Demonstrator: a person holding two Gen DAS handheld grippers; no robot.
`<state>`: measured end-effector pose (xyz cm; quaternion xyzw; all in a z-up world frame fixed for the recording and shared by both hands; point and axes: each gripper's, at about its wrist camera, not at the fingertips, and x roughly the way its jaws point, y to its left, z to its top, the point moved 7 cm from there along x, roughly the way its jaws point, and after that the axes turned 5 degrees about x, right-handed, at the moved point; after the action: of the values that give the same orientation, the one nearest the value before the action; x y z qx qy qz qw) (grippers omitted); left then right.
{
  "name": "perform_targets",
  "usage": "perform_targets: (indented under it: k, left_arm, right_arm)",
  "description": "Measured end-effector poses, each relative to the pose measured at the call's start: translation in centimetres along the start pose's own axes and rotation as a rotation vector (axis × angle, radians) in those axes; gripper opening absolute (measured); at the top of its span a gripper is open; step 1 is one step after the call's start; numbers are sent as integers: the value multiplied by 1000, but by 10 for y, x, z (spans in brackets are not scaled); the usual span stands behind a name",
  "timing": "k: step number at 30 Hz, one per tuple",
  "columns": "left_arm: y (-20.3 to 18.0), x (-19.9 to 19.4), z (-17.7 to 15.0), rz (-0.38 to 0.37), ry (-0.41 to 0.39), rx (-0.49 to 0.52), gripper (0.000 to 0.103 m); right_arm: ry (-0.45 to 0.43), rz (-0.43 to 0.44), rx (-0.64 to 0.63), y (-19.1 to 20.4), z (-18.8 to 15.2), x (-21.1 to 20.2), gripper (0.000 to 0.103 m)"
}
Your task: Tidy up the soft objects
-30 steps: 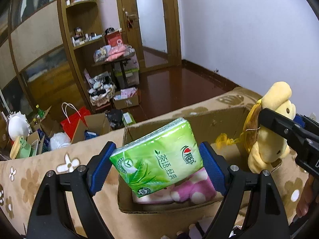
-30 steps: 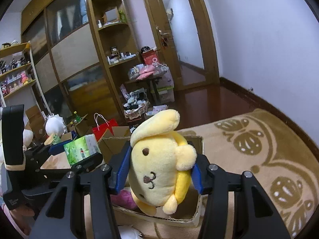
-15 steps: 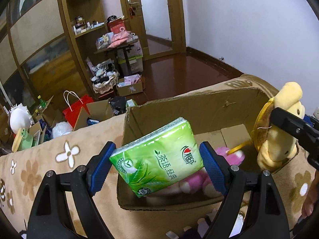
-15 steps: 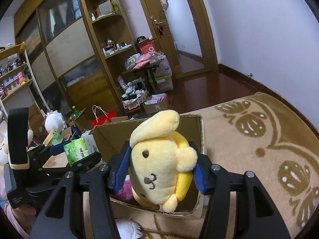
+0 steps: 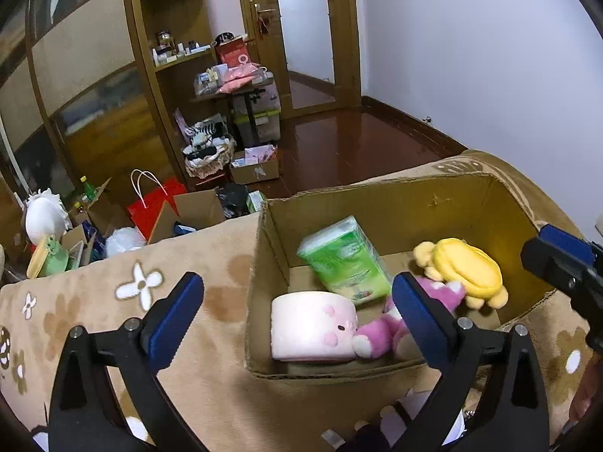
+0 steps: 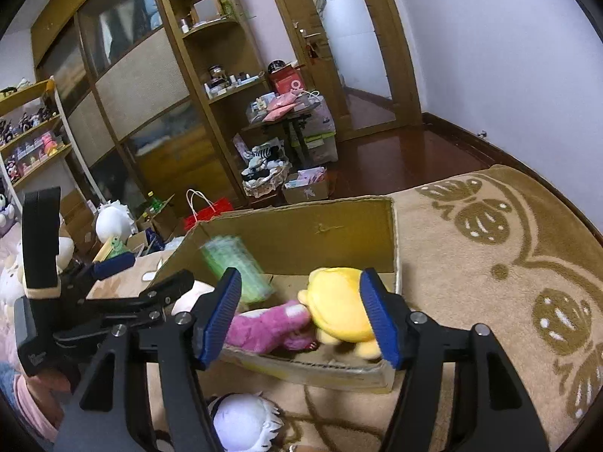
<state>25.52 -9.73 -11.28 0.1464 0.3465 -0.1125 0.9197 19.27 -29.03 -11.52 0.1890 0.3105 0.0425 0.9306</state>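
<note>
An open cardboard box (image 5: 399,211) sits on the beige patterned blanket. Inside lie a green tissue pack (image 5: 345,260), a yellow plush dog (image 5: 465,269), a pink plush (image 5: 380,333) and a pale pink round plush (image 5: 312,326). My left gripper (image 5: 294,316) is open and empty just above the box's near left corner. My right gripper (image 6: 301,314) is open and empty above the box, with the yellow plush dog (image 6: 339,305) lying below it, beside the pink plush (image 6: 264,329). The tissue pack (image 6: 235,265) looks blurred in the right wrist view.
A white fluffy plush (image 6: 245,423) lies on the blanket in front of the box. A red bag (image 5: 154,207) and open cartons (image 5: 196,211) stand on the floor beyond the blanket's edge. Wooden shelves (image 5: 169,49) and a door (image 5: 312,30) are at the back.
Both grippers have opened. The tissue pack has dropped from the left gripper and the yellow plush dog from the right gripper; both now lie in the box.
</note>
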Motion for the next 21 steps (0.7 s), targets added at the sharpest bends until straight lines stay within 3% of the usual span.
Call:
perform_targets:
  k: [5,8,21]
  left_arm:
    - [1,-12,-3,15,-3,22,100]
    - [2,-24,-9,22,-7,25,100]
    - [-2,-72,-47,-8,14,-35,100]
  right_arm:
    - [3,-3,-10,4,-3,-10,78]
    - [-2,-5,2,2,-7,-18,90]
    - [23,-16,14,-1,-24,-53,92]
